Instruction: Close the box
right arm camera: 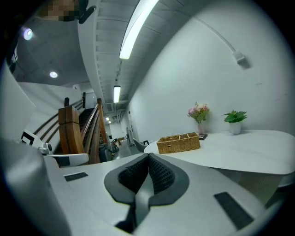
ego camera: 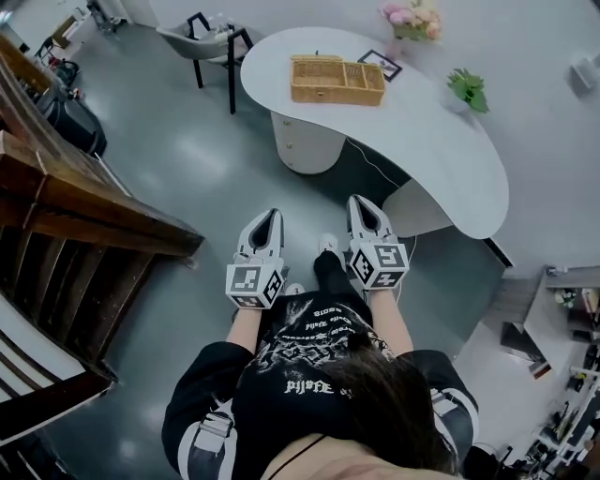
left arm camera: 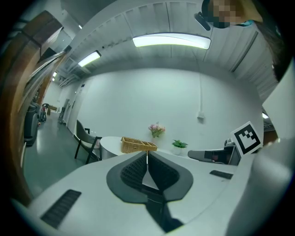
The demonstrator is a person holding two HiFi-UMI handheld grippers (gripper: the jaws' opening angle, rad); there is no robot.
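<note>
A woven wicker box (ego camera: 337, 80) with divided compartments sits on the far end of the white curved table (ego camera: 441, 141). It also shows small in the left gripper view as the wicker box (left arm camera: 138, 144) and in the right gripper view as the wicker box (right arm camera: 178, 142). Both grippers hang side by side in front of the person's waist, well short of the table. My left gripper (ego camera: 270, 214) is shut and empty, its jaws meeting at the left gripper tip (left arm camera: 147, 154). My right gripper (ego camera: 361, 202) is shut too, with nothing between the jaws at the right gripper tip (right arm camera: 148, 156).
A vase of pink flowers (ego camera: 412, 17), a small green plant (ego camera: 467, 87) and a framed picture (ego camera: 380, 64) stand on the table behind the box. A dark chair (ego camera: 202, 37) stands at the table's left. A wooden stair railing (ego camera: 75, 216) runs along the left.
</note>
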